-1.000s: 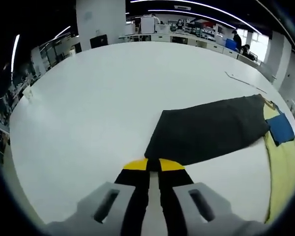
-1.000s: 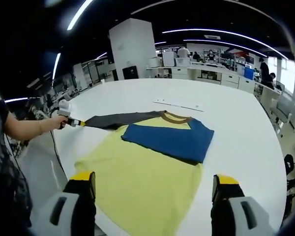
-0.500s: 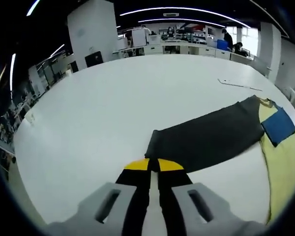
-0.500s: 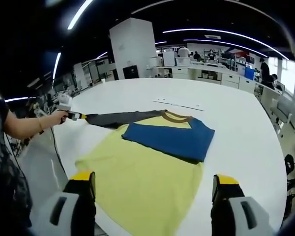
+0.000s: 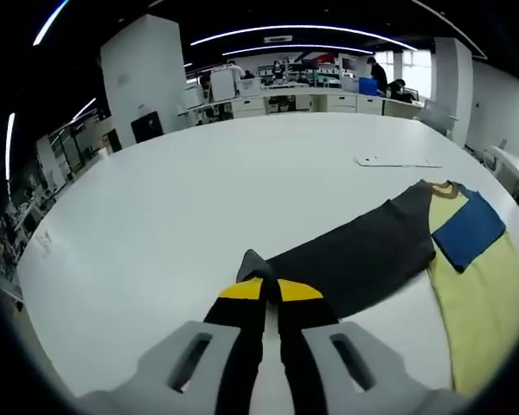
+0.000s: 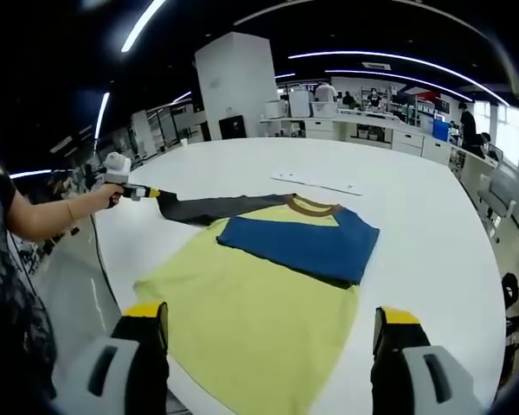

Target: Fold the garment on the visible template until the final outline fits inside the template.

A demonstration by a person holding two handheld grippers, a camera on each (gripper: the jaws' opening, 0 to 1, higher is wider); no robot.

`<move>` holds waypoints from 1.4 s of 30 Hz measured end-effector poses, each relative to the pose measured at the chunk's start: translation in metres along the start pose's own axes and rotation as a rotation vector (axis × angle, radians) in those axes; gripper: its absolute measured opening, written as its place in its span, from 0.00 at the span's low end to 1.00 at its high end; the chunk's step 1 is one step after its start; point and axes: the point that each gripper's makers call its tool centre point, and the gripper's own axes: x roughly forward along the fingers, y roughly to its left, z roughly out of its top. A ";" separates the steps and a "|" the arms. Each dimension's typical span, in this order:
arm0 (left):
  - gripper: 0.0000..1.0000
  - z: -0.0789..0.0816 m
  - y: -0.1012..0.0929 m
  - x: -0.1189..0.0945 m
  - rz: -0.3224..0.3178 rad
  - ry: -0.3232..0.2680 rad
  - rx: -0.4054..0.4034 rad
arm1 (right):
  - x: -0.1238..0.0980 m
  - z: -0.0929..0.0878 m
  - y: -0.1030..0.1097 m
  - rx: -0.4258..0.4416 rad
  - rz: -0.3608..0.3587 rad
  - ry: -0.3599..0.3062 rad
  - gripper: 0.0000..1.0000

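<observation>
A yellow T-shirt (image 6: 242,303) lies flat on the white table (image 6: 415,225), with a brown collar (image 6: 310,206). Its blue sleeve (image 6: 298,244) is folded across the chest. The dark grey sleeve (image 5: 355,259) stretches out sideways from the shirt. My left gripper (image 5: 265,290) is shut on the cuff of that sleeve, and the cuff end stands up a little off the table. In the right gripper view a hand (image 6: 104,194) holds the left gripper (image 6: 143,192) at the sleeve's tip. My right gripper (image 6: 271,316) hangs open above the shirt's hem, holding nothing.
A thin white strip (image 6: 316,183) lies on the table beyond the collar, also the strip (image 5: 396,162). The table edge (image 6: 112,285) runs close to the shirt's near side. Desks, a white pillar (image 6: 233,86) and people stand far behind.
The left gripper has risen and moved slightly toward the shirt, lifting the grey sleeve's cuff off the table. The right gripper has stayed still and open.
</observation>
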 end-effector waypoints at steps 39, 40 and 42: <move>0.01 0.077 -0.104 -0.002 -0.187 -0.139 -0.024 | 0.003 -0.003 0.016 -0.006 0.050 -0.010 0.99; 0.01 0.078 -0.108 -0.002 -0.192 -0.141 -0.021 | 0.003 -0.003 0.016 -0.008 0.049 -0.010 0.99; 0.01 0.081 -0.112 -0.002 -0.199 -0.145 -0.021 | 0.003 -0.003 0.015 -0.010 0.048 -0.009 0.99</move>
